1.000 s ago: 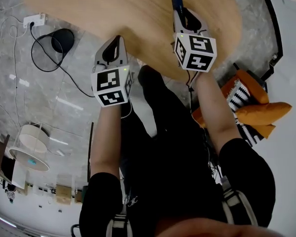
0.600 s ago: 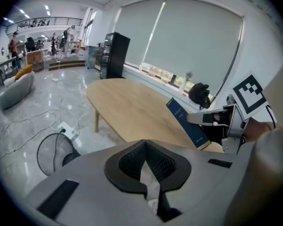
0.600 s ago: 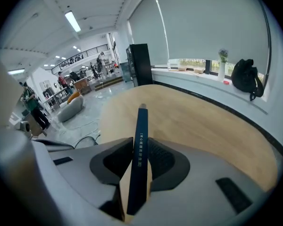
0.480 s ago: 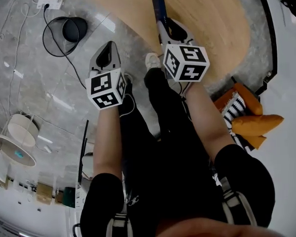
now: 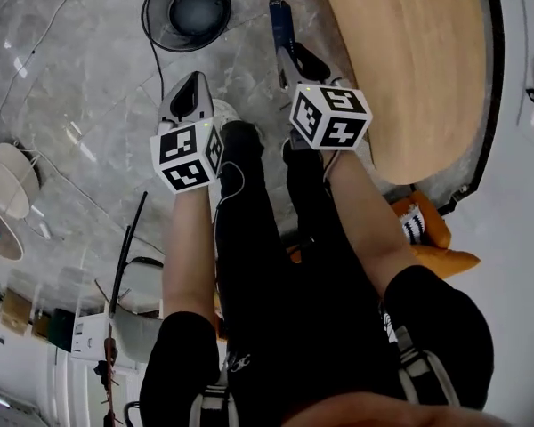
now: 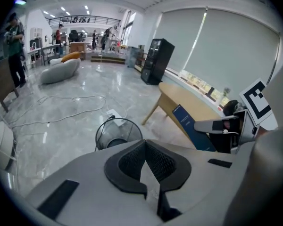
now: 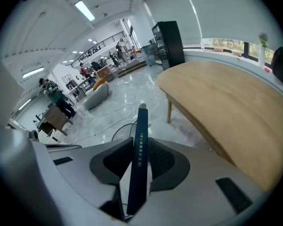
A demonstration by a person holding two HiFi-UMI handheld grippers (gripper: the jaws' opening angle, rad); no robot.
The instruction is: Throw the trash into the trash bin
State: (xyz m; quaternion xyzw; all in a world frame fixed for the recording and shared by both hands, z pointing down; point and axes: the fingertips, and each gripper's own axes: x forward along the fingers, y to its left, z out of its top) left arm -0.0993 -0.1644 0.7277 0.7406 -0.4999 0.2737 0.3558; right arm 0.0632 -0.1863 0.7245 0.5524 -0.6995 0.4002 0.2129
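- The trash is a slim dark-blue carton (image 7: 140, 124). I'd guess it's light, stiff cardboard with smooth, slightly slick flat faces.
- The right hand-held gripper (image 7: 138, 147) is pinching it across the thin faces near one end. Most of it sticks out past the pads, so it could pivot if swung.
- The left hand-held gripper (image 6: 144, 147) is pressed together with nothing in it.
- The trash bin (image 5: 185, 12) is round black wire mesh with an open top. It sits on the glossy grey marble floor (image 5: 62, 105), ahead of the carton and not under it yet.
- The smooth wooden bench (image 5: 409, 60) with its rounded edge is off to the right.
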